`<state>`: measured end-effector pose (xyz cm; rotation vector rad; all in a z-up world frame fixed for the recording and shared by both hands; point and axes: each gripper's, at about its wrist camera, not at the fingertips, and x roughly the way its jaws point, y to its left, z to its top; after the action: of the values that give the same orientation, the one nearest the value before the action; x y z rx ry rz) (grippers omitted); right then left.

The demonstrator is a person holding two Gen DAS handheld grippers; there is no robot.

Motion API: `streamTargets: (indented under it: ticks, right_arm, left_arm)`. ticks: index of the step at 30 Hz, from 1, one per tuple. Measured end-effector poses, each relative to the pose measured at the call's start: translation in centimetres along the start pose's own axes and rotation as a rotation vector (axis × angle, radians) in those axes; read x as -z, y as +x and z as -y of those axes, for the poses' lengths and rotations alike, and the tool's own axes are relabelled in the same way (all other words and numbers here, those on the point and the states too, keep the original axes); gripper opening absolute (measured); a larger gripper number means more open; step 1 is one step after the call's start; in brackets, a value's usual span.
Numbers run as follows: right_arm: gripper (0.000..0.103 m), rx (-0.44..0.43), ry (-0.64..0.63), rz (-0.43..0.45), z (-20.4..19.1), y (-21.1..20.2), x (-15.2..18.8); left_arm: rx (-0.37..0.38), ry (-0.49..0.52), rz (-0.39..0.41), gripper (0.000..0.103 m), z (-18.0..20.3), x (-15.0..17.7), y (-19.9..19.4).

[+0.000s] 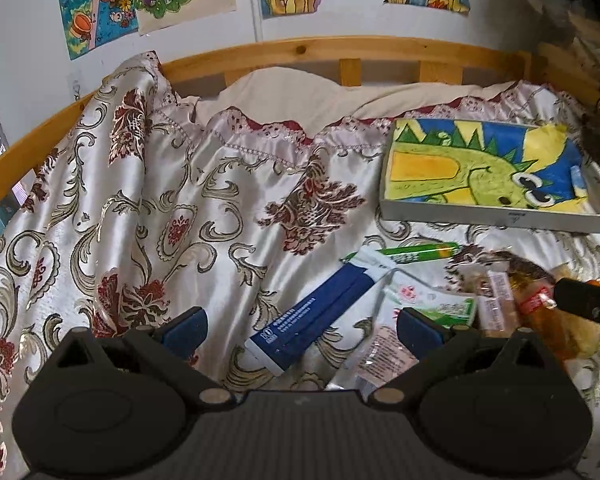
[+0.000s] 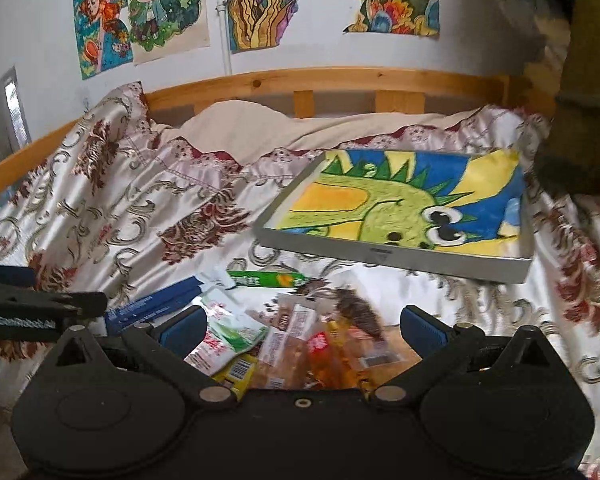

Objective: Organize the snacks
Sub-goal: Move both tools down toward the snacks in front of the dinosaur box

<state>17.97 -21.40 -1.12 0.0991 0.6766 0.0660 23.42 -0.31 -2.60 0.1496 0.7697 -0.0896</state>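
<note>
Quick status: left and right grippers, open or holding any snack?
Left gripper: open, empty, above the blue packet.
Right gripper: open, empty, above the snack pile.

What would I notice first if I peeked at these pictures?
Probably the bright dinosaur picture, green and yellow on blue, covering a flat grey box on the right of the bed. Just in front of it lies a jumble of snack packets on the shiny flowered bedspread, with a long blue packet on its left edge. Colourful drawings hang on the wall above the wooden bed rail.
</note>
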Motion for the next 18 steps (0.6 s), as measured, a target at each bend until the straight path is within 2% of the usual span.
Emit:
streamTargets:
  ticks: [9, 18]
  right_arm:
    - [0.102, -0.005, -0.001, -0.044, -0.3, 2.0, -0.2]
    - [0.102, -0.015, -0.045, -0.07, -1.0, 3.6, -0.1]
  left_arm:
    - [0.014, -0.05, -0.064, 0.103, -1.4, 0.7, 3.1]
    - [0.013, -0.004, -0.051, 0.103, -1.5, 0.7, 4.6]
